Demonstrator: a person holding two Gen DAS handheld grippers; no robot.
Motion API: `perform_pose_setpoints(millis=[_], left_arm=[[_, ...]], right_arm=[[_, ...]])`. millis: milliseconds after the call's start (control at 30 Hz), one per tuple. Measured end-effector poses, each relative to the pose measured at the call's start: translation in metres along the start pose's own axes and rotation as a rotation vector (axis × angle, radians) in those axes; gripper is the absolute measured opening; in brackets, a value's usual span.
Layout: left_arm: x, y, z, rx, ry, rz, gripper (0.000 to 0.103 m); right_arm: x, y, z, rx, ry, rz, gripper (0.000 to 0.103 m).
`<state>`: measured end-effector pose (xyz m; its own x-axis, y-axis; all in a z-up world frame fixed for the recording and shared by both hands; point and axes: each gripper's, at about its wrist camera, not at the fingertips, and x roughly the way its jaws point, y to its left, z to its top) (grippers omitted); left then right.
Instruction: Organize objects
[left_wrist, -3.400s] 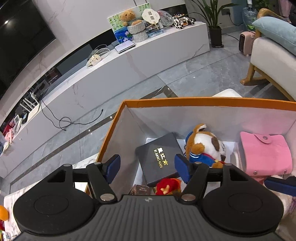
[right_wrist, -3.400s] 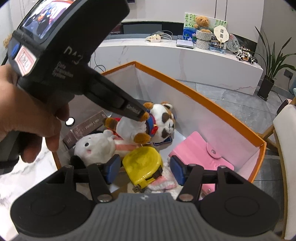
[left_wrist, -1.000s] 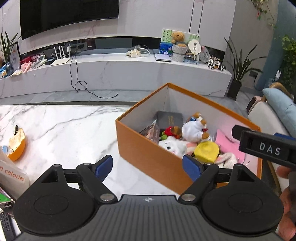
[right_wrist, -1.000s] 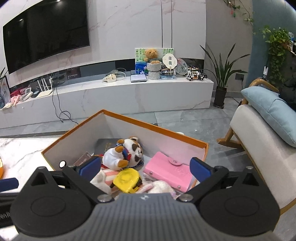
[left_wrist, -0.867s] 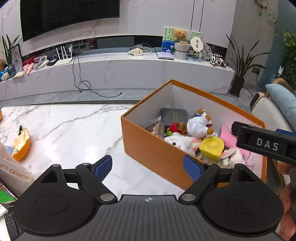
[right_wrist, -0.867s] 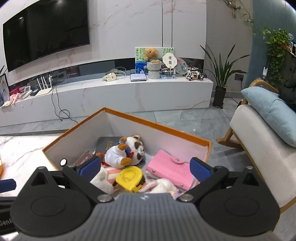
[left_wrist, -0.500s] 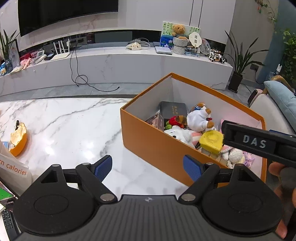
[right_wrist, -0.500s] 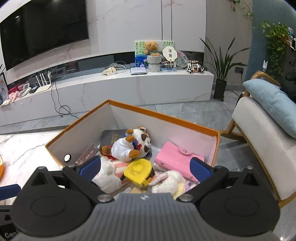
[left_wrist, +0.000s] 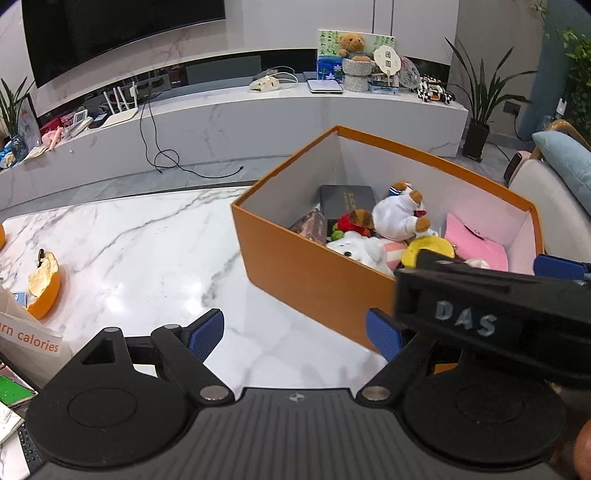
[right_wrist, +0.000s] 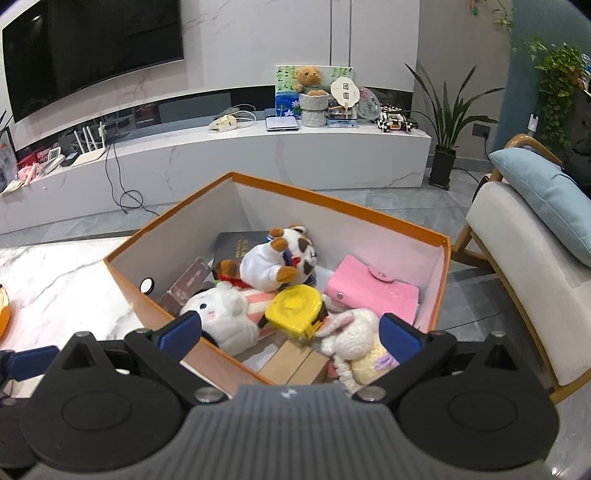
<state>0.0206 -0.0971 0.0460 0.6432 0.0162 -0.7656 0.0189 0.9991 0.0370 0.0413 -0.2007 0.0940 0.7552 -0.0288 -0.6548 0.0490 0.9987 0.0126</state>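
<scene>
An orange box stands on the white marble table. It holds a plush dog, a white plush, a yellow tape measure, a pink wallet, a black book and a knitted bunny. My left gripper is open and empty, above the table in front of the box. My right gripper is open and empty, above the box's near edge; its body crosses the left wrist view.
An orange peel half and a paper package lie at the table's left. A white TV bench runs behind. An armchair with a blue cushion stands to the right of the box.
Both grippers have pulled back from inside the box, where the yellow tape measure was released. Over the last second both have drifted slightly closer to the box, still open.
</scene>
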Motion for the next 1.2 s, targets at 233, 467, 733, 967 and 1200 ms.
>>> perform_pose_setpoints(millis=[233, 467, 733, 967, 1200], left_arm=[[0.001, -0.009, -0.001, 0.014, 0.001, -0.006, 0.099], [0.004, -0.010, 0.001, 0.001, 0.009, 0.015, 0.099], [0.005, -0.009, 0.000, 0.000, 0.009, 0.026, 0.099], [0.004, -0.010, 0.000, 0.003, 0.010, 0.034, 0.099], [0.005, -0.008, 0.000, 0.002, 0.010, 0.036, 0.099]], right_arm=[[0.001, -0.004, -0.001, 0.010, 0.011, -0.009, 0.102], [-0.003, -0.010, -0.001, 0.013, 0.005, -0.026, 0.102], [-0.002, -0.010, -0.001, 0.009, 0.013, -0.066, 0.102], [-0.001, -0.010, -0.002, 0.000, 0.010, -0.103, 0.102], [-0.001, -0.011, -0.001, 0.000, 0.014, -0.109, 0.102]])
